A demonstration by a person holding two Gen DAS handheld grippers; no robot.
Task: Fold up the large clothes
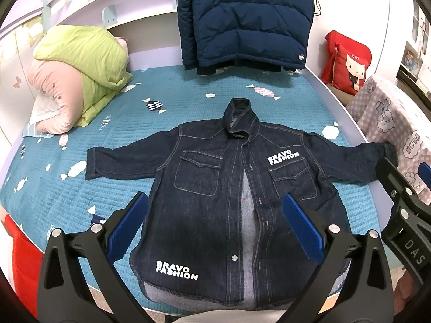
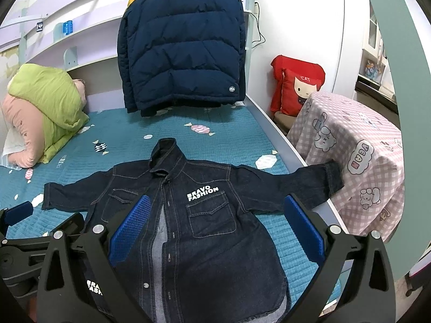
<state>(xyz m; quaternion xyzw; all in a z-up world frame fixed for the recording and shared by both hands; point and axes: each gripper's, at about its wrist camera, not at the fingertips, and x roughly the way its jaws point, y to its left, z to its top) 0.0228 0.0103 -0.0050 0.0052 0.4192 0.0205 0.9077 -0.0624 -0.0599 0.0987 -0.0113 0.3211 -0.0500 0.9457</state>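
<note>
Left gripper (image 1: 215,223) held wide apart above hem, nothing gripped | right gripper (image 2: 215,226) likewise spread, empty | denim shirt (image 1: 229,188) laid flat, face up on bed (image 1: 80,202), sleeves outspread, placket partly unbuttoned, collar far | puffer jacket (image 2: 183,53) hung beyond.

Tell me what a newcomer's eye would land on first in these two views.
First, the dark denim jacket, spread flat and front up in the middle of the teal bedspread, sleeves out to both sides. Next, the navy puffer coat hanging at the far end of the bed. The open left gripper and open right gripper hover above the jacket's lower half.
</note>
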